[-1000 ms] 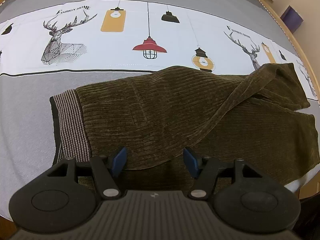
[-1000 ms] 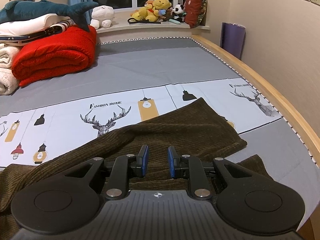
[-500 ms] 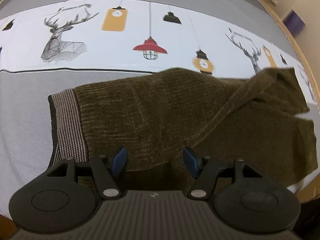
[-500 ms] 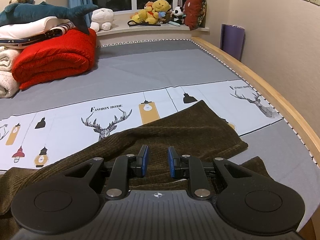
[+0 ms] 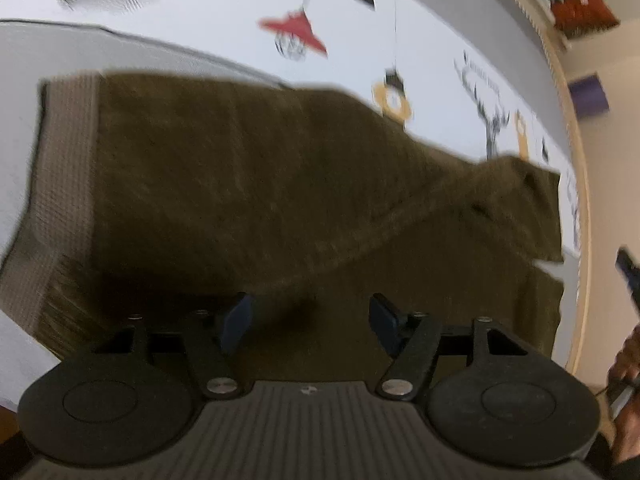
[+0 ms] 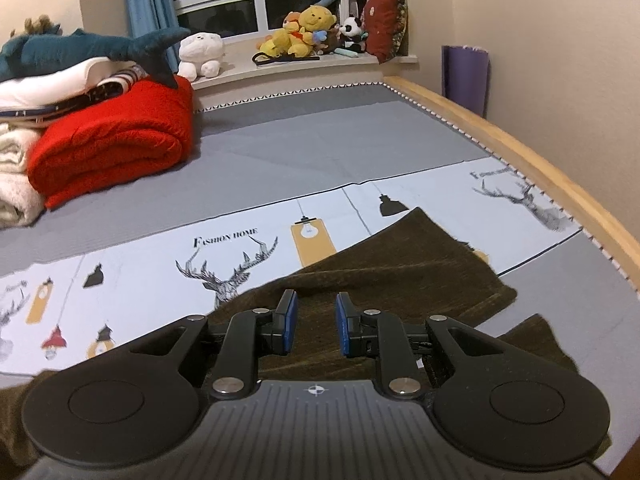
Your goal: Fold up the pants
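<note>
**Corduroy pants on bed, both grippers unloaded**

Olive-brown corduroy pants [image 5: 248, 184] lie spread across the printed bed sheet [image 6: 240, 240], striped waistband [image 5: 60, 168] at the left of the left wrist view, one leg crossed diagonally over the other. Left gripper [image 5: 310, 316] hovers above the near edge of the fabric, jaws wide, nothing held. Right gripper [image 6: 313, 322] sits over the leg ends, jaws narrow with a clear gap, nothing between them. Left view is motion-blurred.
</note>
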{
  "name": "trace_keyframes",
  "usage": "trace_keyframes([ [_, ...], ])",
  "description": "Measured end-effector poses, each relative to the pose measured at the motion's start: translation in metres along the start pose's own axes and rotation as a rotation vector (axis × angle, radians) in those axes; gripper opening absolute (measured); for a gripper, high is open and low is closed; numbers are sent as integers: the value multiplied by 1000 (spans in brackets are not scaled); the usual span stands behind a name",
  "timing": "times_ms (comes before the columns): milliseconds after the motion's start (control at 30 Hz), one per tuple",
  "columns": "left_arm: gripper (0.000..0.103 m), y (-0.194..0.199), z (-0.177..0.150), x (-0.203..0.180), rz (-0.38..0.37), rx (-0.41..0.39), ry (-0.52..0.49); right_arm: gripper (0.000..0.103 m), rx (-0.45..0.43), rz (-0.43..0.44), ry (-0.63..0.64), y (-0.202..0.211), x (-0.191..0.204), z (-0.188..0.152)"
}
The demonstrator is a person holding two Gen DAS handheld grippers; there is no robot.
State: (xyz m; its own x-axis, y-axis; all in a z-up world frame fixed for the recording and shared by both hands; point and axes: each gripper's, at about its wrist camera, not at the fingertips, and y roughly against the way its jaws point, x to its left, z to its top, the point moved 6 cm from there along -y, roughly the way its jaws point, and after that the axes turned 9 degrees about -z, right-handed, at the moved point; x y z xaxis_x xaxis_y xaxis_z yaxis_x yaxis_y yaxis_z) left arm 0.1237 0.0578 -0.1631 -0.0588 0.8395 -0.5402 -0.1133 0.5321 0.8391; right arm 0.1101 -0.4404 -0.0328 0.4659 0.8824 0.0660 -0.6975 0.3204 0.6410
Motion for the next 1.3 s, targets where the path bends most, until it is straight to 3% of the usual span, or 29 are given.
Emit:
trace_keyframes([
  [133,72,-19,-4,13,99,12,28,22,39,37,-68,-11,7,3],
  [267,74,-15,14,29,120,-59,136,22,101,87,-131,-32,18,5],
  [400,74,-5,28,42,186,-142,225,23,184,118,-196,-69,32,5],
  [633,76,-15,40,42,261,-113,248,40,291,81,-217,-145,51,-3],
  [867,84,-39,34,37,283,7,190,44,340,32,-201,-206,65,-12],
  [1033,84,-29,42,50,253,-85,295,49,373,8,-173,-227,75,-16],
  [1133,72,-18,50,54,295,-160,301,52,373,-15,-131,-237,82,-17],
  [1233,49,-15,49,51,303,-185,280,52,376,-52,-84,-246,87,-21],
  [1300,40,-13,49,46,314,-198,243,52,383,-82,-58,-251,86,-25],
])
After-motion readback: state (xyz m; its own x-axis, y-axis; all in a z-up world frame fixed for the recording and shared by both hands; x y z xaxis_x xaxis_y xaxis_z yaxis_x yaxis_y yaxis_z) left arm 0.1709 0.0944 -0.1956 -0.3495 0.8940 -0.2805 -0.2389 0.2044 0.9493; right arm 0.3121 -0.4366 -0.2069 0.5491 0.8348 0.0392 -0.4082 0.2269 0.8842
